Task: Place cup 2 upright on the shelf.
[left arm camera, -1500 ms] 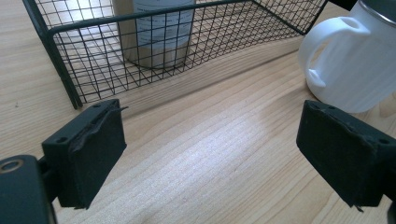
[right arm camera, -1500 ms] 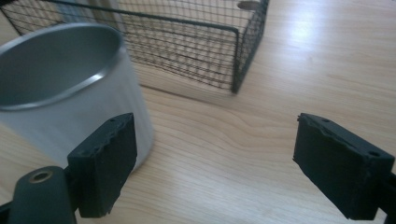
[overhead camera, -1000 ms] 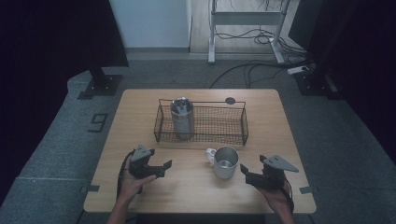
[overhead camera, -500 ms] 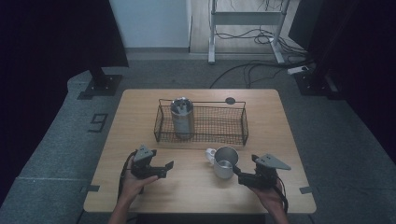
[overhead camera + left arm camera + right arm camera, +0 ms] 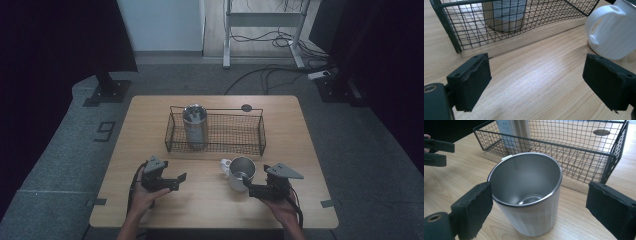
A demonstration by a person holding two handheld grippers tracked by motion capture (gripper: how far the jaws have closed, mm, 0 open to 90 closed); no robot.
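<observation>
— Between the right gripper's [image 5: 539, 207] jaws, what sits there?

— A white mug [image 5: 527, 195] with a steel lining, upright on the wooden table [image 5: 456, 185]. The jaws stand wide apart. One pad is close by the mug's rim and wall, though I cannot tell whether it touches; the other is well clear of it. Nothing is gripped.

— And the left gripper [image 5: 539, 87]?

— Its jaws are spread wide too, with only bare wood between them. The same mug [image 5: 614, 30] shows at the upper right of the left gripper view, its handle turned toward that gripper, apart from the nearer pad.

— Seen from above?

— The mug [image 5: 241, 172] stands near the front middle of the table [image 5: 145, 115], its handle pointing toward the person's left. The right gripper [image 5: 252, 190] is just beside it, held in the right hand [image 5: 282, 210]. The left gripper [image 5: 175, 180] rests well apart from the mug, held in the left hand [image 5: 142, 197].

— What lies beyond?

— A black wire basket [image 5: 260, 132] sits behind the mug, near it but not touching. A metal tumbler [image 5: 195, 125] stands upright inside the basket's left end. A small dark disc [image 5: 246, 107] lies on the table behind the basket.
</observation>
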